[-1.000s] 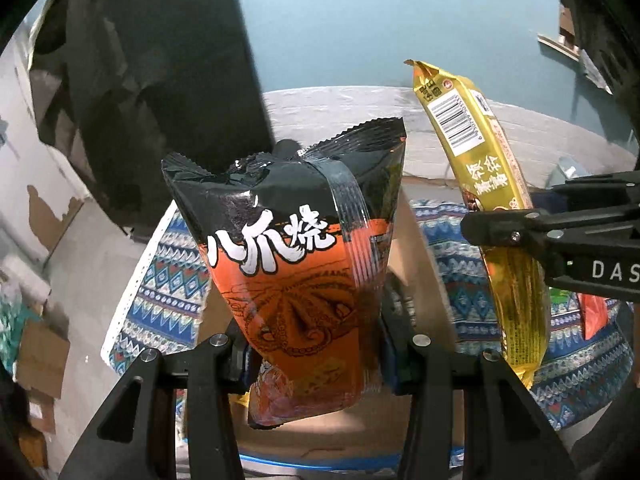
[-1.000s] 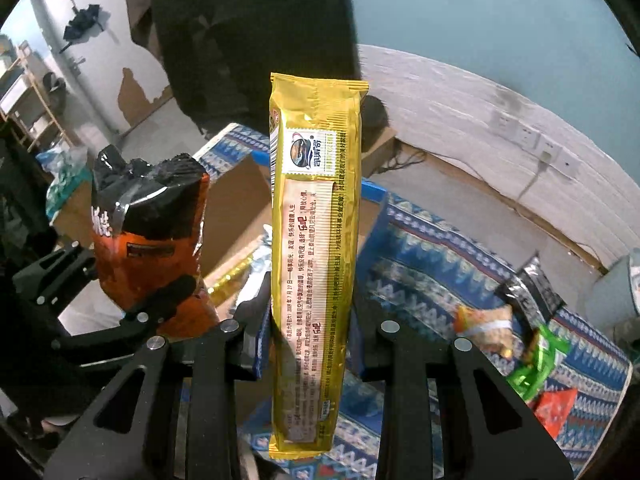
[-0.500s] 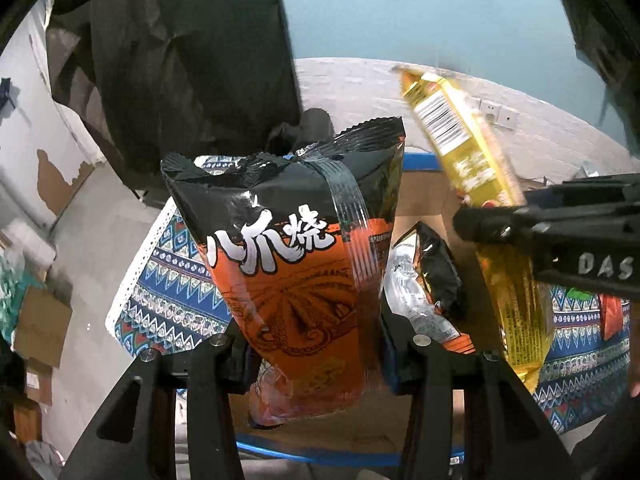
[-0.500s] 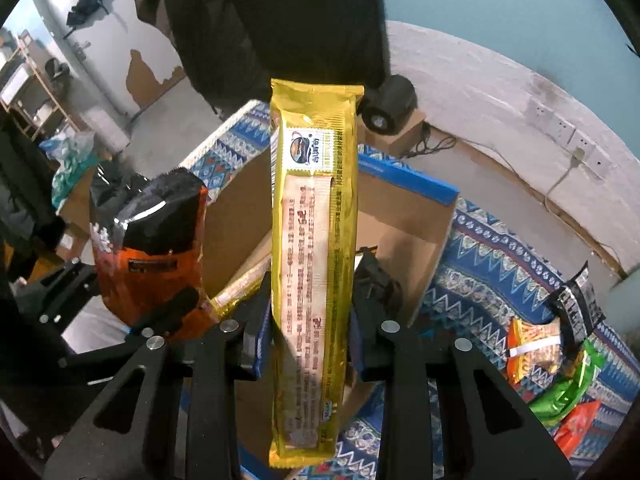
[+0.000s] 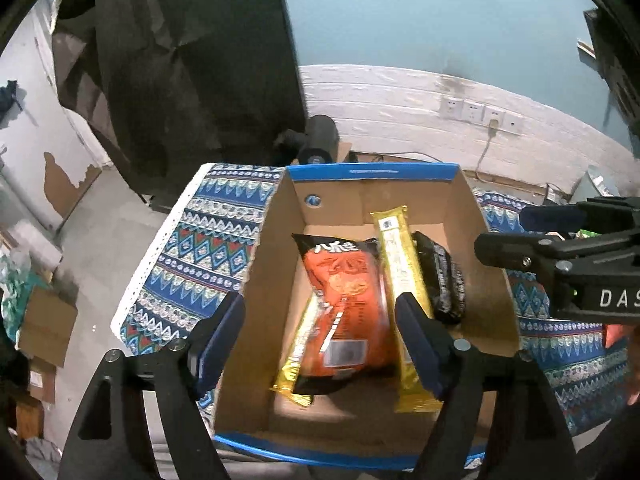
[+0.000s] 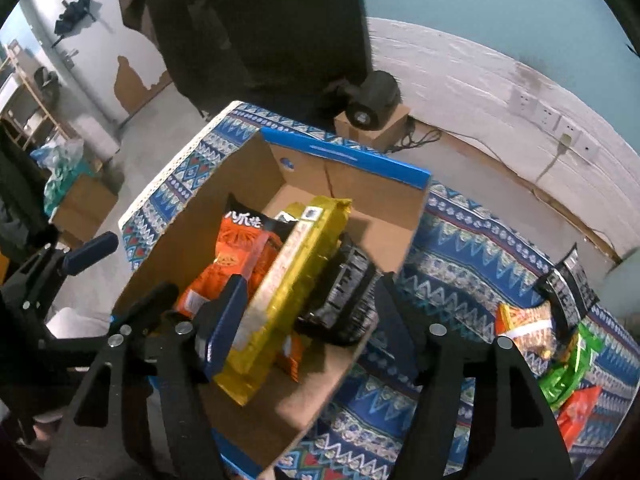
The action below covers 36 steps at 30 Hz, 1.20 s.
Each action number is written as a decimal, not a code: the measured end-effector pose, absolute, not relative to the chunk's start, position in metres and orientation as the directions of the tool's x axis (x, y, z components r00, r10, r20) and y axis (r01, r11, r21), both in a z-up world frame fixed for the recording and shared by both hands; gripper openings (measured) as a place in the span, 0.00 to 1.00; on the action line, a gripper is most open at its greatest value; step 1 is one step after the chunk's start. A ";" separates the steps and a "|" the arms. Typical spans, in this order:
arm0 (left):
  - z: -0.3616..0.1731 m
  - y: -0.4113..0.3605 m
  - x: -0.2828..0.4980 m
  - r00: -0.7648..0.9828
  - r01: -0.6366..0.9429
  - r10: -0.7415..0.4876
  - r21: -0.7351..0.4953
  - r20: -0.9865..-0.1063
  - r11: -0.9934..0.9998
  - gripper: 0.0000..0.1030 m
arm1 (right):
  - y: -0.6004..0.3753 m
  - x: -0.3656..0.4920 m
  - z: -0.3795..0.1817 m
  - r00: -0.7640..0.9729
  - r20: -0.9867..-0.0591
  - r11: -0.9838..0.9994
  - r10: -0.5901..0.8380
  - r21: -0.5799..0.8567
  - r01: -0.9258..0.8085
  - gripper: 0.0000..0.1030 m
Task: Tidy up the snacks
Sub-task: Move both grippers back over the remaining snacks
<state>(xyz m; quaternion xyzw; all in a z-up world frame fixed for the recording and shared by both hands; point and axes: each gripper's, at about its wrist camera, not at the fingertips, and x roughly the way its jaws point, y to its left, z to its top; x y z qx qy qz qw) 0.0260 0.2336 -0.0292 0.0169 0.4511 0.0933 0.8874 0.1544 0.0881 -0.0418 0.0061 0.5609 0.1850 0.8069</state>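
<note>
Both packets have just dropped: the orange octopus-snack bag point(image 5: 346, 304) and the long yellow biscuit pack point(image 5: 400, 280) now lie in the cardboard box point(image 5: 486, 264), while the left gripper point(image 5: 320, 344) and right gripper point(image 6: 300, 320) spread their jaws, empty. More snacks point(image 6: 560, 344) wait on the patterned blue cloth point(image 6: 460, 248); bare floor beyond.

left gripper point(image 5: 320, 336) angled downward, jaws opening, right gripper point(image 6: 308, 316) likewise
</note>
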 end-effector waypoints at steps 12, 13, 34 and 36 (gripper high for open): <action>-0.022 0.184 0.030 0.605 -0.036 0.131 0.137 -0.786 0.990 0.77 | 0.036 0.132 -0.039 0.316 -0.912 0.952 0.261 0.188 -0.241 0.70; -0.022 0.178 0.031 0.607 -0.025 0.128 0.142 -0.784 0.989 0.77 | 0.033 0.131 -0.038 0.318 -0.913 0.954 0.255 0.184 -0.236 0.70; -0.025 0.064 0.048 0.605 0.209 0.027 0.191 -0.796 0.959 0.79 | -0.094 0.078 -0.024 0.358 -0.926 0.992 0.122 0.102 -0.076 0.73; -0.025 0.050 0.050 0.603 0.235 0.016 0.197 -0.798 0.952 0.79 | -0.109 0.071 -0.023 0.360 -0.926 0.994 0.112 0.098 -0.056 0.73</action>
